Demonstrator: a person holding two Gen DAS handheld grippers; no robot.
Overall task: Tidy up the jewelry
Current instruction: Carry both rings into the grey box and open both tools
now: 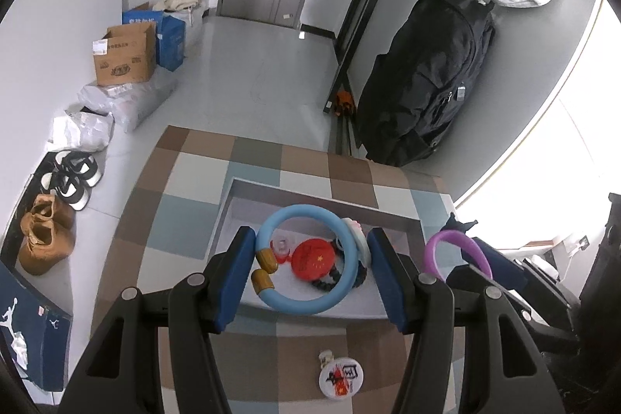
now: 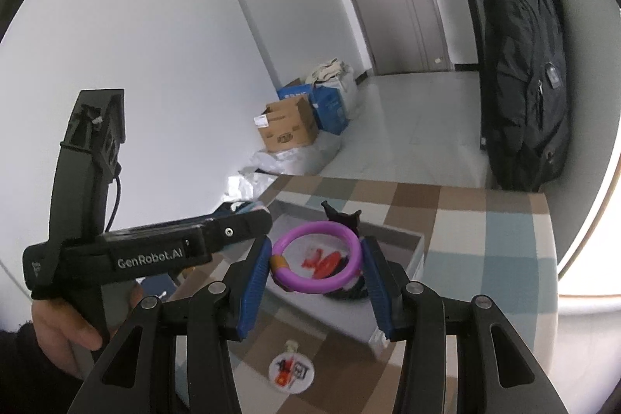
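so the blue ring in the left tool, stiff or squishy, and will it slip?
The blue ring probably is fairly stiff: clamped between the left tool pads, it keeps its round shape. Its smooth, curved outside could let it pivot or slip. The gold beads suggest an uneven balance.

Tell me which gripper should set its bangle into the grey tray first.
Left, probably. The left gripper holds the blue bangle directly above the grey tray, over the red badge. The right gripper grips the purple bangle nearer the tray's edge.
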